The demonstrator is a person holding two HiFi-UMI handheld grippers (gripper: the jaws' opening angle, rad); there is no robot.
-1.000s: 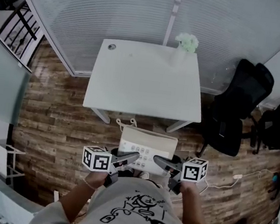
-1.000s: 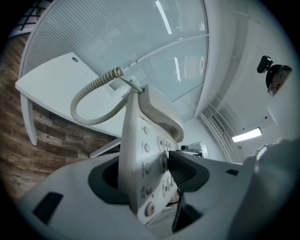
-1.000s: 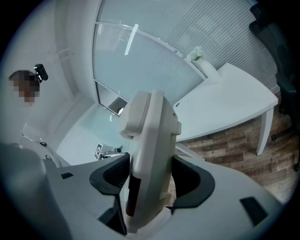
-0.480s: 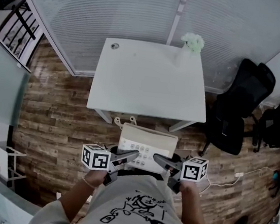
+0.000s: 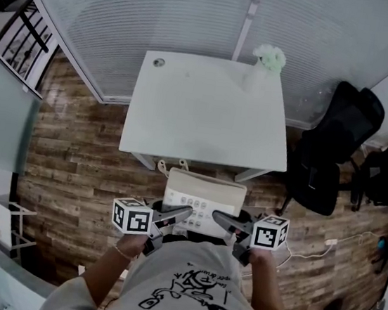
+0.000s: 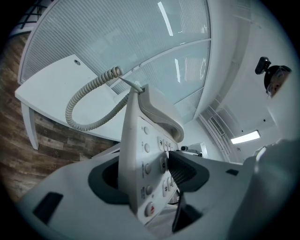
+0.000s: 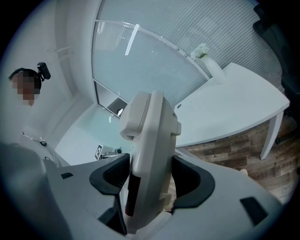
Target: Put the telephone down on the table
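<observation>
A beige desk telephone [image 5: 203,201] with its handset on the cradle hangs in the air over the wooden floor, short of the white table [image 5: 210,110]. My left gripper [image 5: 175,216] is shut on its left edge, pads on the keypad face [image 6: 147,154] and the underside. My right gripper [image 5: 227,223] is shut on the right edge of the telephone [image 7: 150,154]. The coiled cord [image 6: 86,105] loops out from the far end toward the table [image 6: 51,89]. The table [image 7: 234,108] lies ahead of both grippers.
A pale vase with white flowers [image 5: 263,62] stands at the table's far right corner, and a small round hole [image 5: 159,62] marks the far left corner. A black office chair [image 5: 328,158] is right of the table. Frosted glass walls [image 5: 162,19] close off the back.
The table has drawn slightly nearer and larger in the head view as the telephone is carried toward it. Both grips look the same.
</observation>
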